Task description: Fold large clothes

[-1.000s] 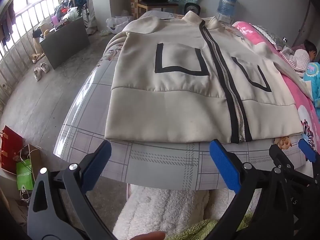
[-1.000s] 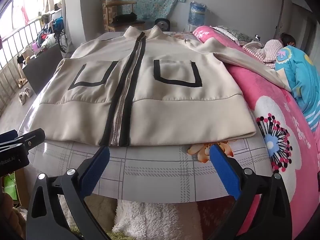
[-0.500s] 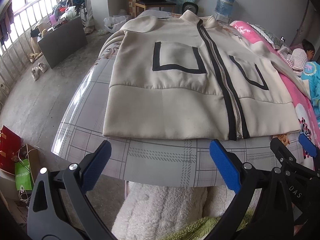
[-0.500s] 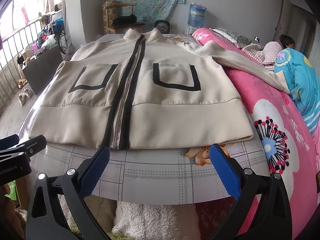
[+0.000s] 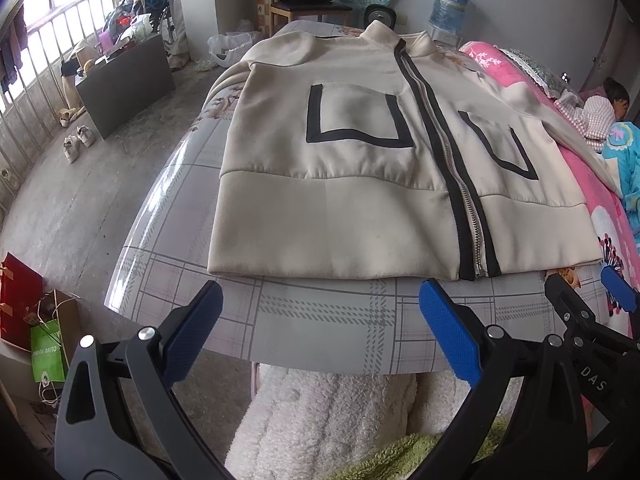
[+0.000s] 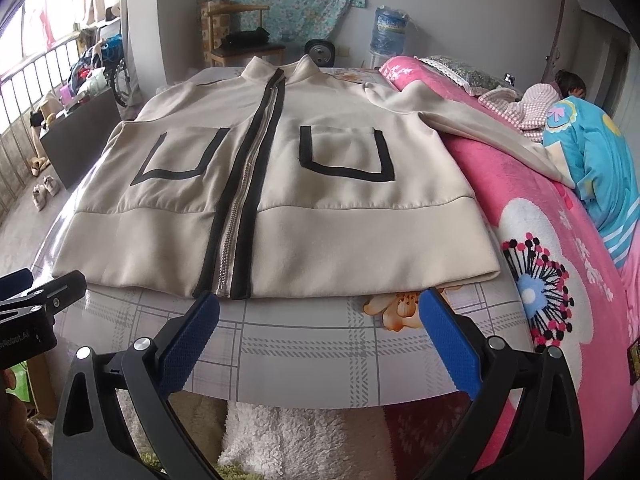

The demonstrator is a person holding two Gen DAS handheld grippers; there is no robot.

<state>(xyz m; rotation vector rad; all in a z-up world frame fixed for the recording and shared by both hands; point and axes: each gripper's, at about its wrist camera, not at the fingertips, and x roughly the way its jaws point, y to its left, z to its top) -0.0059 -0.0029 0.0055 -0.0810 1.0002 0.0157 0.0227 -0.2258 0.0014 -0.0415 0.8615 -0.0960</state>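
Left wrist view: the left gripper [image 5: 320, 316] holds its blue-padded fingers [image 5: 448, 332] spread wide apart and empty above the near edge of the counter [image 5: 320, 320] with its grey plaid covering; the right gripper [image 6: 318, 320] hangs likewise, fingers parted, gripping nothing. Just beyond them the cream zip-front jacket with black trim and two black-outlined pockets [image 6: 280, 184] lies flat, front up, on the counter. Its long axis runs near to far, hem [image 6: 280, 280] nearest the grippers, collar [image 6: 276, 70] at the far end. One sleeve [image 6: 480, 132] trails right onto the pink floral blanket [image 6: 560, 240]. Folding looks not yet begun; this reads as the approach. The next move probably calls for pinching the hem corners or bringing that loose sleeve in over the body.
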